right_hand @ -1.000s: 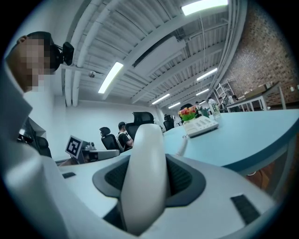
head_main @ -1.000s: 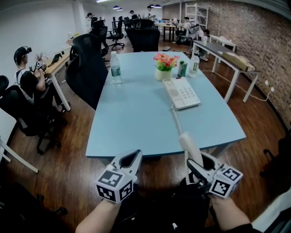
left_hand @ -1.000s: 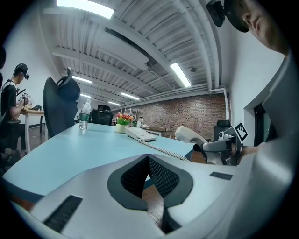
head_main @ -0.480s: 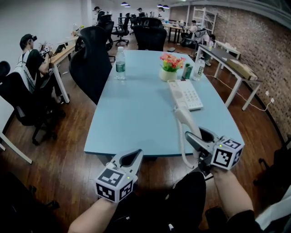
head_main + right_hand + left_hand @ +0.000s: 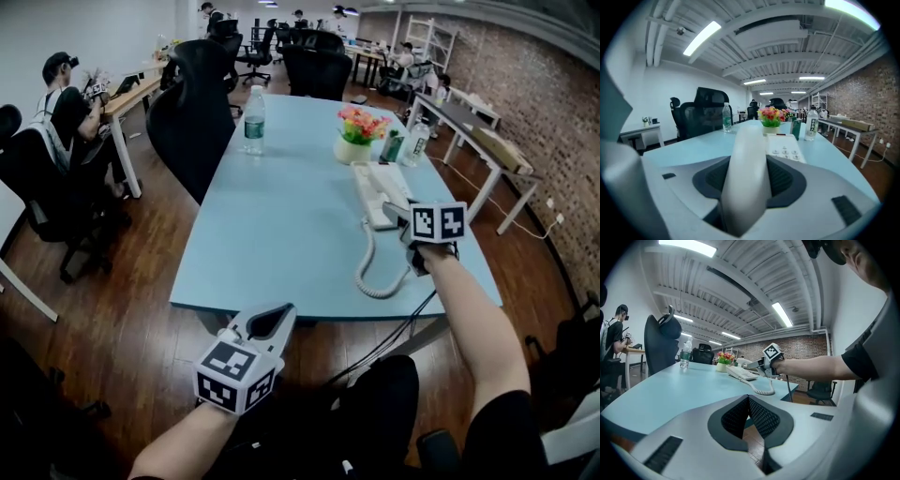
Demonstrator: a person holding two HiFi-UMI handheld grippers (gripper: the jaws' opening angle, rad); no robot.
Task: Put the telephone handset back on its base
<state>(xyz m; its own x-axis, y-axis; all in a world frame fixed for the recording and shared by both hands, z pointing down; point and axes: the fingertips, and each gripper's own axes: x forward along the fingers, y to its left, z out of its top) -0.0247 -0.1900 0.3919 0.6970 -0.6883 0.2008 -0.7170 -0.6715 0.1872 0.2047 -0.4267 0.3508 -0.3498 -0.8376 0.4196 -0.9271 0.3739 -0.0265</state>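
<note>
My right jaws (image 5: 405, 212) are clamped across the white handset (image 5: 746, 161), pads pressing its two sides; my left jaws (image 5: 748, 401) are closed together on nothing and held low, off the near edge of the desk (image 5: 281, 216). The handset is held above the desk at the near end of the telephone base (image 5: 786, 149), whose keypad shows just to the right of it in the right gripper view. No view shows whether it touches the base yet. Its long axis runs away from me along the line of the jaws, the far end pointing toward the flower pot (image 5: 360, 141) and lined up roughly with the base's left side, where I judge the cradle to be. By its look the handset is stiff, light, smooth plastic. It should not deform, but it could pivot or slide in the pads, so the narrow middle of the handle is the sound place to hold. The coiled cord (image 5: 373, 274) loops on the desk beside my wrist and may tug slightly. The task is not yet complete.
</note>
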